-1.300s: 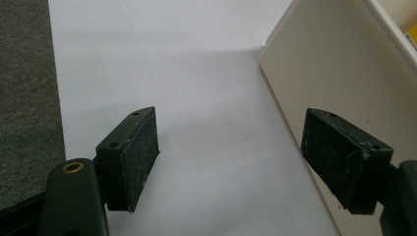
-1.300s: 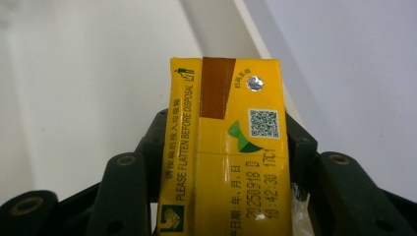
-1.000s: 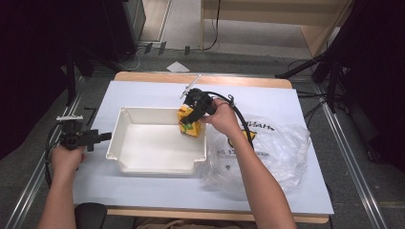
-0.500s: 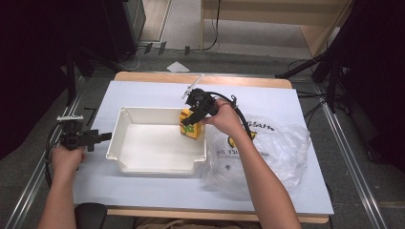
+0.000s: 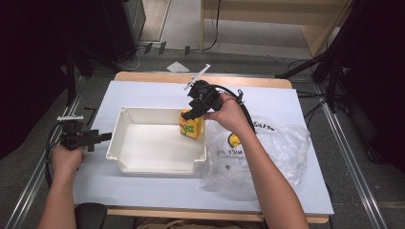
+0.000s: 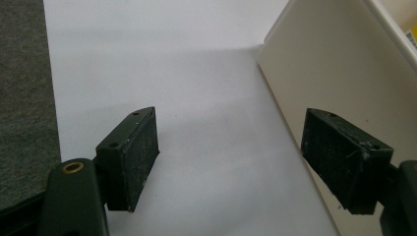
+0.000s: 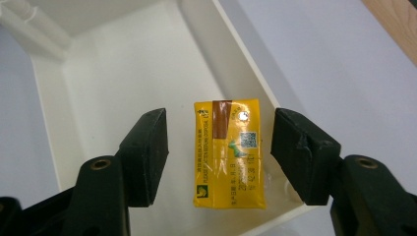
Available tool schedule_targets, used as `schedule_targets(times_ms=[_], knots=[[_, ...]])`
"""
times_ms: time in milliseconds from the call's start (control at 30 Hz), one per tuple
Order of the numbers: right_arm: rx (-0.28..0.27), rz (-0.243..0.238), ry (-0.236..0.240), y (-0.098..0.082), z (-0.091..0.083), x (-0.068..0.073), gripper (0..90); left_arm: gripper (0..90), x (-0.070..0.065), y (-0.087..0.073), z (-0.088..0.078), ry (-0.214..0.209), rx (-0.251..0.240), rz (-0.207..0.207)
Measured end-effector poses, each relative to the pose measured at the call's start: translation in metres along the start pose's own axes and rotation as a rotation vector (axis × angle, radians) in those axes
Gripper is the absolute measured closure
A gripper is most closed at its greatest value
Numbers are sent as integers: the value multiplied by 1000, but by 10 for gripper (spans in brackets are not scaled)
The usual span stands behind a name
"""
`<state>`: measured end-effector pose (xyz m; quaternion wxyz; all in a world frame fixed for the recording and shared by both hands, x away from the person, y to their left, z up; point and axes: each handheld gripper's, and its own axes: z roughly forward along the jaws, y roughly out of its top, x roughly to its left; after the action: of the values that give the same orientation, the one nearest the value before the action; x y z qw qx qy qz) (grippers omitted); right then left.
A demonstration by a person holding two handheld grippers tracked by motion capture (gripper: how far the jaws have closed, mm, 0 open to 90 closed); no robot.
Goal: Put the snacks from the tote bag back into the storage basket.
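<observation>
Yellow carton set down in the white tray, right claw spread above it

The print on the yellow carton (image 7: 230,153) is too small to read, and in the high view the right gripper (image 5: 193,113) covers the carton's top; what lies inside the clear plastic bag (image 5: 267,148) beside the tray is hard to make out beyond a yellow spot. The white tray (image 5: 143,164) holds the carton alone — it sits in the corner nearest the bag, close against the wall. In the right gripper view its long axis runs straight away from the camera, brown strip at the far end. The right gripper's jaws have just been opening; they stand apart on either side of the carton without touching it. The left gripper (image 6: 231,162) rests over the white table (image 6: 196,73), jaws wide apart on nothing — the tray's outer wall lies just beside one jaw.
</observation>
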<state>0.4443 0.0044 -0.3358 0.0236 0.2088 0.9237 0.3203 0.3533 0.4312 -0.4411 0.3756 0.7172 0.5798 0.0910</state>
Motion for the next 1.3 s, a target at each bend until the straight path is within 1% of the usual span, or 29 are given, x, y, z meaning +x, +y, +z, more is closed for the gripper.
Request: schedule_targets(times_ms=[67, 133, 167, 233, 267, 400, 467, 567, 600, 667, 700, 767, 833, 867, 900, 1100, 1133, 1300], knots=[[-8, 6, 8, 0, -5, 3, 432, 233, 0, 0, 0, 0, -2, -2], [-13, 3, 6, 0, -7, 4, 434, 233, 0, 0, 0, 0, -1, -2], [-16, 3, 11, 1, -11, 8, 465, 233, 0, 0, 0, 0, -1, -2], [-19, -3, 15, 1, -12, 10, 478, 233, 0, 0, 0, 1, 0, -1], [-18, 2, 19, 0, -13, 14, 522, 233, 0, 0, 0, 0, -2, -1], [-30, -5, 55, -3, -13, 22, 606, 233, 0, 0, 0, 0, -1, -1], [-31, -11, 51, -5, -11, 26, 631, 234, 0, 0, 0, 1, -1, -2], [-18, -3, 62, -8, -5, 29, 679, 233, -1, 0, 0, 1, 0, 0], [-13, -9, 70, -10, -3, 29, 705, 233, -1, 0, 0, 0, 0, 0], [2, -6, 80, -12, 1, 29, 736, 233, -1, 0, 0, 0, 0, 0], [6, 0, 79, -13, 3, 29, 757, 233, -1, 0, 0, 1, -2, 0], [12, 13, 95, -16, 6, 28, 798, 233, -1, 0, 1, 1, -1, -1], [22, 29, 97, -18, 8, 28, 839, 233, -1, 0, 1, 1, 1, -1], [16, 19, 97, -20, 10, 28, 862, 233, -1, 0, 1, -1, 4, 0], [22, 26, 104, -21, 12, 28, 896, 233, -1, 0, 1, -1, 2, 0], [25, 30, 98, -31, 21, 28, 900, 234, -1, 0, 0, -1, 1, 2], [45, 46, 90, -35, 25, 27, 900, 233, -1, 0, 0, -1, 3, 2], [65, 65, 59, -43, 33, 20, 900, 234, -1, 0, 1, -1, 5, 3]])
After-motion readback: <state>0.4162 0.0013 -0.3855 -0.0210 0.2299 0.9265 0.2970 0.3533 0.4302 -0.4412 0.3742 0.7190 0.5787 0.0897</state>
